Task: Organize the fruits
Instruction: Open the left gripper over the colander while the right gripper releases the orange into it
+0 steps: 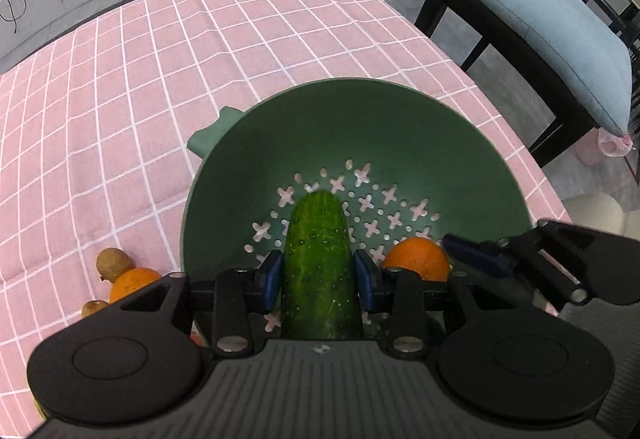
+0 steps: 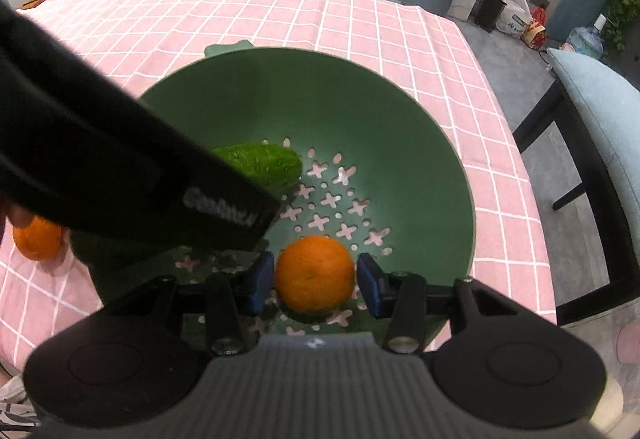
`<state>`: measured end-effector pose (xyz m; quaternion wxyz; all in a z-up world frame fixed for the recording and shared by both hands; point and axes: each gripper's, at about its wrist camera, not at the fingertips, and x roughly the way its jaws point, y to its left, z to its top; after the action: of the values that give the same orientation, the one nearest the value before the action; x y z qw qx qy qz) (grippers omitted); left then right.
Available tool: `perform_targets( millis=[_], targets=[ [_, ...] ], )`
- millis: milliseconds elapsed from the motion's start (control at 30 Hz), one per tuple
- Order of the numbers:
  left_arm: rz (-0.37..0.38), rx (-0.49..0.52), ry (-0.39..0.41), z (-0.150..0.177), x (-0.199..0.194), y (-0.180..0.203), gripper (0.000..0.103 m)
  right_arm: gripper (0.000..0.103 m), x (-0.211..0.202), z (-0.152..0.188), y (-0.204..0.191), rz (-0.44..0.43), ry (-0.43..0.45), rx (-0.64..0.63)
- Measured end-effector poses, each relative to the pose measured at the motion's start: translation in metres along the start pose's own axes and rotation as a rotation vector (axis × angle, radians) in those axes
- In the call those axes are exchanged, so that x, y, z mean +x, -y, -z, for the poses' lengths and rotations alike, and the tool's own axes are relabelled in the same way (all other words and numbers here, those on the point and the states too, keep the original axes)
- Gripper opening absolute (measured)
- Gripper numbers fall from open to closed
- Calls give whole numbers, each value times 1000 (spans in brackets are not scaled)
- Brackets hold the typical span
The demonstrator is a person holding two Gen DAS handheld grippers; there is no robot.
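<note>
- Left gripper point(image 1: 319, 279): jaws pinch cucumber point(image 1: 320, 263) over green colander point(image 1: 400, 119).
- Right gripper point(image 2: 316, 281): jaws flank orange point(image 2: 315, 273) in colander; grip cannot be told.
- Left on cloth: second orange point(image 1: 132, 279), kiwis point(image 1: 114, 262).

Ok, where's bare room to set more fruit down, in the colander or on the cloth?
Free: the colander far half, between cucumber tip, orange and far rim; the tablecloth beyond its handle. Crowded: the near side, where left tool and right tool meet, and the cloth beside it with kiwis and a second orange.
</note>
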<state>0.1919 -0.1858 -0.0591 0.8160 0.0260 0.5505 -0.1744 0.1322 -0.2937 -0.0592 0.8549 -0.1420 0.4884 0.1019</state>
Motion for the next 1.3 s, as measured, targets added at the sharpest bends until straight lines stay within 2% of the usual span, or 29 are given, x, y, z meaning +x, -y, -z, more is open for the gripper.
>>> perform_targets(
  millis=[100, 200, 300, 367, 500, 600, 733, 900, 1067, 1200, 1267, 1300],
  targets=[
    [15, -15, 8, 0, -4, -3, 42, 47, -2, 1, 0, 5, 5, -15],
    [3, -7, 22, 0, -9, -4, 47, 48, -5, 3, -2, 8, 6, -22],
    [13, 0, 47, 1, -19, -2, 50, 60, -11, 3, -3, 30, 18, -29],
    [27, -1, 72, 2, -28, -1, 54, 63, -17, 5, -4, 54, 42, -34],
    [56, -12, 128, 7, -50, -3, 55, 66, -33, 5, -4, 81, 93, -14],
    [70, -18, 174, 11, -69, -6, 56, 66, -51, 8, -6, 84, 163, 20],
    [89, -34, 222, 20, -94, -14, 56, 66, -71, 11, -2, 30, 241, 136],
    [95, -45, 256, 35, -117, -32, 56, 66, -95, 13, -12, -47, 290, 272],
    [68, -47, 260, 58, -129, -57, 56, 66, -110, 16, -39, -115, 318, 301],
    [35, -90, 255, 78, -132, -85, 56, 66, -114, 20, -66, -172, 313, 292],
    [22, -127, 247, 88, -131, -99, 56, 64, -112, 21, -76, -196, 300, 287],
    [20, -146, 243, 93, -130, -106, 56, 59, -110, 20, -82, -206, 293, 284]
  ],
)
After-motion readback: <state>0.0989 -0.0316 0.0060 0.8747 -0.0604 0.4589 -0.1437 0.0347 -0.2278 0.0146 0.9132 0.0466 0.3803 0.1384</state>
